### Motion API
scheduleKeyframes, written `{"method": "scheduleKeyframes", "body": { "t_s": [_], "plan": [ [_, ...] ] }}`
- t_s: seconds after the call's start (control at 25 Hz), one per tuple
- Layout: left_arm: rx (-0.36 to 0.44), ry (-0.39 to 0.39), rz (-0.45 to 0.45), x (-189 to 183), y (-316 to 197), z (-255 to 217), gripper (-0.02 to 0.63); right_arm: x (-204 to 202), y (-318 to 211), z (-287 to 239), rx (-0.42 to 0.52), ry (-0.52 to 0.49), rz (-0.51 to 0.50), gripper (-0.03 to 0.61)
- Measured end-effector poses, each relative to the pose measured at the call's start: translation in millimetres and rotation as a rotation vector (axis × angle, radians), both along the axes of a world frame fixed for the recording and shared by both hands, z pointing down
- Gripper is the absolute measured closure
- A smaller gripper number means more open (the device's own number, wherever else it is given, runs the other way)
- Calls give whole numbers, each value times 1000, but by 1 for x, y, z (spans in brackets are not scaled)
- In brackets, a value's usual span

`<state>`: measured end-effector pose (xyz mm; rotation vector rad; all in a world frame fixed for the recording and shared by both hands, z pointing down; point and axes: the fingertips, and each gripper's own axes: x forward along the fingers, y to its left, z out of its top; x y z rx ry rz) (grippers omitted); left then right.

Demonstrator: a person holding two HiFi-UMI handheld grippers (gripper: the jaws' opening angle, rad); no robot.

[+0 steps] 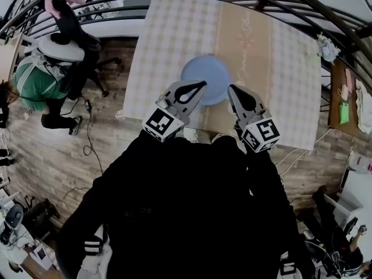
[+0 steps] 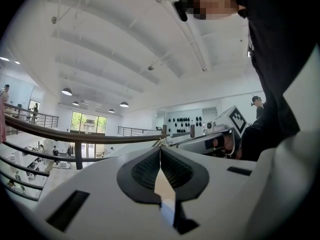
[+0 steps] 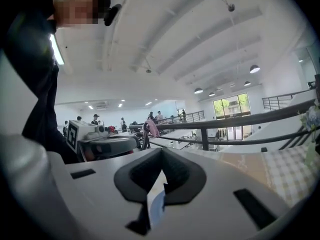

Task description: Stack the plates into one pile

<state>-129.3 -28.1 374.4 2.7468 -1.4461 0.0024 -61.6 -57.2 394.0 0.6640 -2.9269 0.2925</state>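
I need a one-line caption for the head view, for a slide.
Left hand-held gripper and right hand-held gripper, both shut and empty, above a blue plate on a checked tablecloth.

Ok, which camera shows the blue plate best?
Head view: the blue plate shows almost whole from above, its near edge behind the left gripper and right gripper. Both gripper views catch only a blue sliver below shut jaws.

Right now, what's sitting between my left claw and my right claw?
In the head view, only the near edge of the blue plate and a strip of tablecloth show between the left claw and the right claw. Nothing else lies there.
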Motion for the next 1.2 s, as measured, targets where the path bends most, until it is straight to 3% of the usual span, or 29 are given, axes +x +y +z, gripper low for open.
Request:
{"method": "scheduleKeyframes", "body": {
  "t_s": [0.16,0.68,1.2],
  "plan": [
    [32,-33,13,5,1,-8,593,3,6,-12,34,-7,1,572],
    [69,-36,59,22,5,-48,594,1,19,-65,146,-42,-16,574],
    [89,-33,73,28,0,-69,594,2,15,-78,165,-49,1,574]
  ]
}}
